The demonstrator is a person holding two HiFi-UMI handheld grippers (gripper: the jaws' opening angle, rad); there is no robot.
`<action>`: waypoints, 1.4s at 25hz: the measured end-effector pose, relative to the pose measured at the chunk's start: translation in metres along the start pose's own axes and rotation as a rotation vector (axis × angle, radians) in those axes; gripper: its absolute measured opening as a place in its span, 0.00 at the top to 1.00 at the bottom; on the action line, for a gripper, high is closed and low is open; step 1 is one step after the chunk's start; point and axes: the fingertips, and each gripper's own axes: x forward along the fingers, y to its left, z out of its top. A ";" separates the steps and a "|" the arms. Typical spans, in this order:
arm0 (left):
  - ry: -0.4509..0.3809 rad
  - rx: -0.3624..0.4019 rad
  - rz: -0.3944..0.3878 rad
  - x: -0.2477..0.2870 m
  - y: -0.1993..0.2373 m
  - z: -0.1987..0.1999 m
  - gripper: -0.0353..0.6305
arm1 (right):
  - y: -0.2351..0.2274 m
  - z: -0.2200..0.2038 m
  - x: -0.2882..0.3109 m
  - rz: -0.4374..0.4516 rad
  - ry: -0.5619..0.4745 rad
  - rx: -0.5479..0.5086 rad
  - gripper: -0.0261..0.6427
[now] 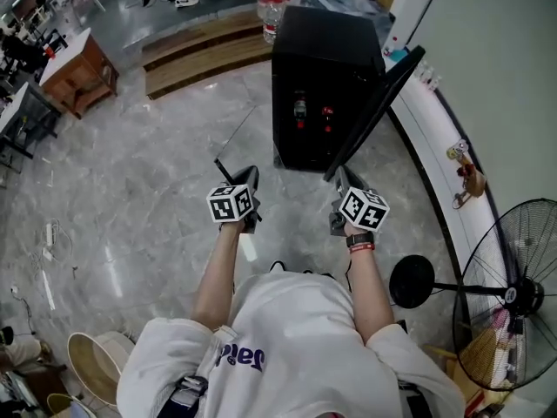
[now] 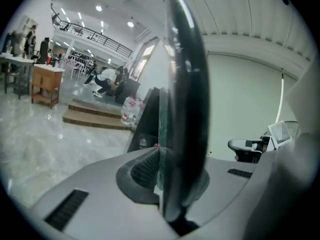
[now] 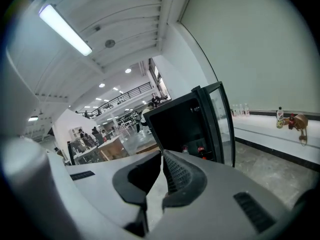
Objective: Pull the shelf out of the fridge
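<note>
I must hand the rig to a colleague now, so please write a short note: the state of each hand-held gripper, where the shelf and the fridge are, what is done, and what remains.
Left hand-held gripper: shut on the glass shelf, seen edge-on between its jaws, outside the fridge.
Right hand-held gripper: shut, empty, held beside the left one.
Fridge: on the floor ahead, door open, bottles inside.
Done: the shelf is out.
Left: probably to set the shelf down safely; no place for it is evident.
</note>
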 end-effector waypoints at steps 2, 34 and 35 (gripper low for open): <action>-0.014 0.029 0.019 -0.007 -0.011 0.005 0.91 | -0.002 0.007 -0.009 0.002 -0.011 0.010 0.92; -0.236 0.340 0.134 -0.063 -0.126 0.079 0.91 | -0.020 0.081 -0.081 -0.043 -0.179 -0.265 0.92; -0.245 0.346 0.137 -0.064 -0.128 0.081 0.91 | -0.021 0.085 -0.083 -0.047 -0.187 -0.278 0.92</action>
